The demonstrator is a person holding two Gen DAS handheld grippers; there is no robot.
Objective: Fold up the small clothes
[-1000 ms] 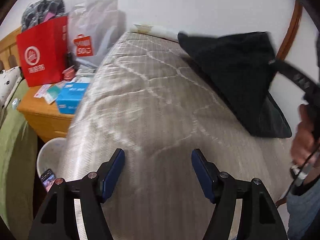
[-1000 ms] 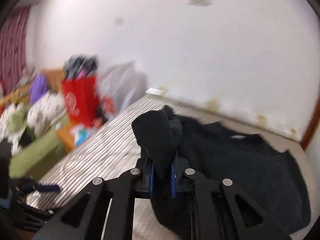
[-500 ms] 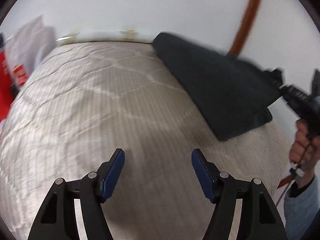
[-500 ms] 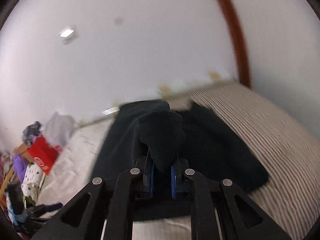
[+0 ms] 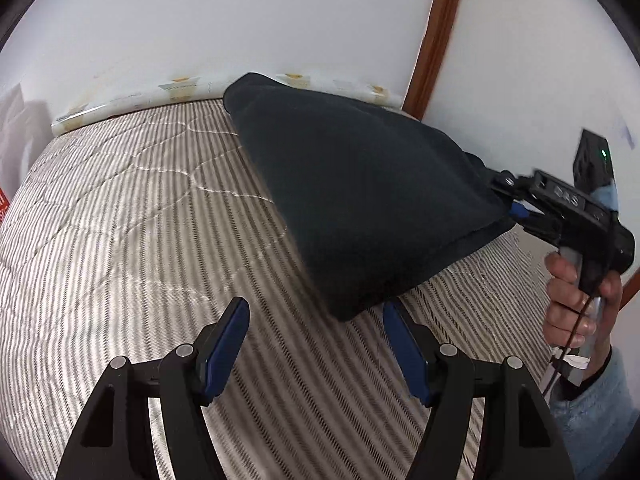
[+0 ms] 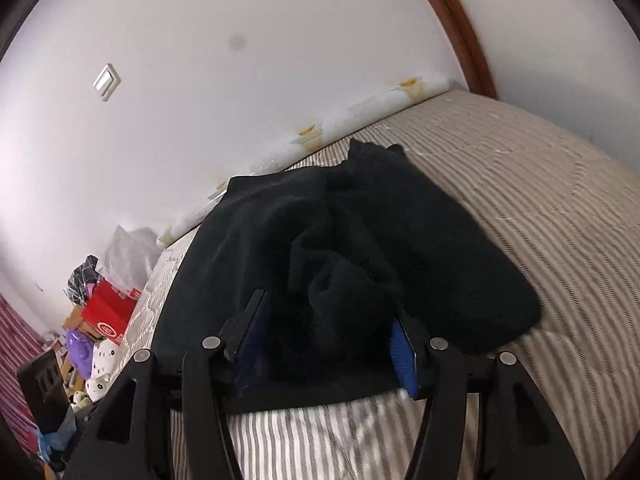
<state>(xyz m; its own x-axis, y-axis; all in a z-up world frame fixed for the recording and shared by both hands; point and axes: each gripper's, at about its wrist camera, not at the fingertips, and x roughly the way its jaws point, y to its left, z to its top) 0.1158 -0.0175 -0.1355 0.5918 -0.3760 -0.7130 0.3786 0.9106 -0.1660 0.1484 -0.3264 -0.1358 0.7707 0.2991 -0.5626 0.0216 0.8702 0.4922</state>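
Note:
A black garment [image 5: 360,200] lies on the striped mattress [image 5: 140,220], spread from the wall toward the right edge. My left gripper [image 5: 316,344] is open and empty, its fingers just short of the garment's near corner. In the right wrist view the garment [image 6: 340,240] lies bunched in front of my right gripper [image 6: 328,340], whose jaws stand wide apart with a fold of cloth resting between them. From the left wrist view, the right gripper [image 5: 516,204] is at the garment's right corner.
A white wall and a brown wooden frame [image 5: 432,32] border the mattress at the back and right. A red bag [image 6: 108,312], a plastic bag and soft toys [image 6: 100,364] sit beyond the mattress's far end.
My right gripper has opened and let go of the black garment, which now lies on the mattress. My left gripper has swung right, closer to the garment's near corner.

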